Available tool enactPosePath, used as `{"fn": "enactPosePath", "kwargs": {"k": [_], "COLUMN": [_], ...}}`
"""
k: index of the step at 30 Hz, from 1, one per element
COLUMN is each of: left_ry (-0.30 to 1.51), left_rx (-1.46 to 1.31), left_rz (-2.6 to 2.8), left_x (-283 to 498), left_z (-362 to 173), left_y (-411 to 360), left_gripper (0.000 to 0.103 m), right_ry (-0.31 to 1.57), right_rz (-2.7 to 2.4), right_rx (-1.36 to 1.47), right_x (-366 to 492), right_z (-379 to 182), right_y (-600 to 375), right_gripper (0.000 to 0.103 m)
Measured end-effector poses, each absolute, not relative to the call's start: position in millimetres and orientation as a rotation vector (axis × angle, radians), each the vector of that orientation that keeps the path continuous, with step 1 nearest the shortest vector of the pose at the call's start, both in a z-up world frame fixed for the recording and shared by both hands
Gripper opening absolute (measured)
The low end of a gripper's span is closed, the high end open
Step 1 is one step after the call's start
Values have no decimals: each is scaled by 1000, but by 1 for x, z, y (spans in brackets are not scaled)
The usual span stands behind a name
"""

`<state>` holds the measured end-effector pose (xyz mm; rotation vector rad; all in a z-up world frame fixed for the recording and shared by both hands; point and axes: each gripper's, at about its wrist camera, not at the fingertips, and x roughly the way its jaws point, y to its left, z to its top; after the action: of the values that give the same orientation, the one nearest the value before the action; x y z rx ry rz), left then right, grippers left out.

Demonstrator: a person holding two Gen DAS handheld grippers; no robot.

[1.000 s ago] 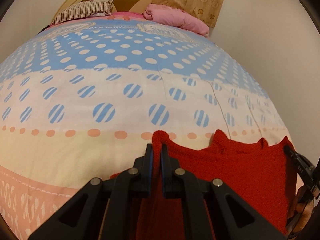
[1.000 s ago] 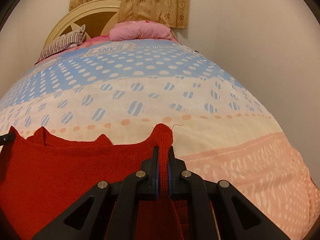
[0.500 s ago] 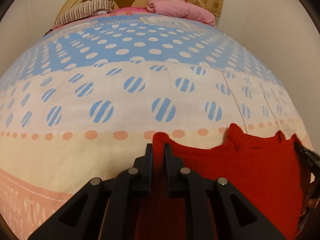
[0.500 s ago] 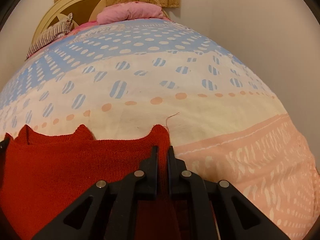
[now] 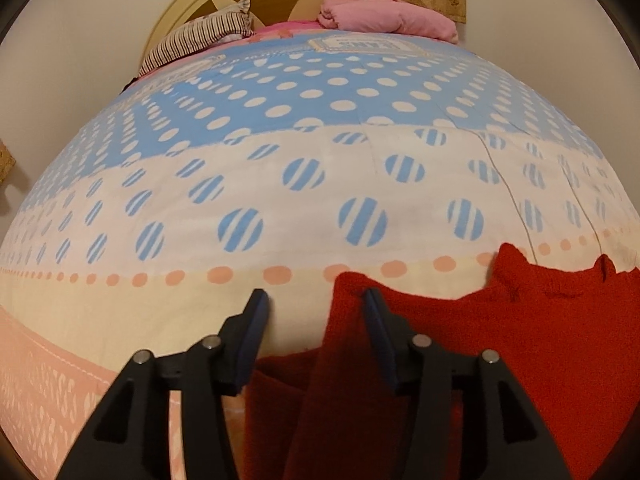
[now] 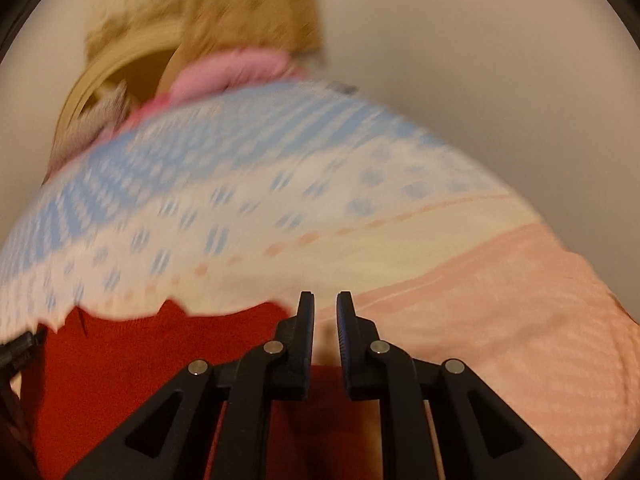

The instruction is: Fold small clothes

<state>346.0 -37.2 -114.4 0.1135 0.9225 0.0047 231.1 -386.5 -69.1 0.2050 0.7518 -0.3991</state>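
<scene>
Near the foot edge of the bed, the red knit top lies released (both jaws just opened, pinching nothing), so left gripper and right gripper should withdraw straight up, not snagging.

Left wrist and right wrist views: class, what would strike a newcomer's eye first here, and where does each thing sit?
The red knitted garment stands out, spread low on the spotted bedspread at the near edge of the bed. The left gripper has just been opening, the garment's corner loose between its jaws against the right-hand finger. The right gripper, also just opening, shows a narrow, empty gap beside the garment's edge.
</scene>
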Motion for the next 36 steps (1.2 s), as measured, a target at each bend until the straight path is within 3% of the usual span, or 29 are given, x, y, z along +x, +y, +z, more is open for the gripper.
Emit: {"fn": "enactPosePath", "kwargs": {"k": [5, 7, 12, 17, 28, 36], "left_ry": [913, 916, 942, 944, 895, 901], "left_rx": [160, 161, 153, 132, 37, 73], "left_rz": [56, 84, 113, 58, -65, -66], "left_x": [344, 346, 343, 314, 163, 130], "left_z": [-115, -115, -113, -97, -75, -94], "left_y": [-43, -40, -32, -20, -4, -14], "left_gripper": [64, 79, 94, 94, 96, 96], "right_ry": [789, 824, 896, 840, 834, 815], "right_rz": [-289, -224, -207, -208, -256, -239], "right_rx": [74, 30, 3, 25, -22, 25], "right_x": [198, 187, 176, 173, 171, 91], "right_z": [-64, -73, -108, -116, -110, -77], "right_y": [-350, -330, -315, -323, -314, -290], "right_gripper": [11, 11, 11, 12, 18, 18]}}
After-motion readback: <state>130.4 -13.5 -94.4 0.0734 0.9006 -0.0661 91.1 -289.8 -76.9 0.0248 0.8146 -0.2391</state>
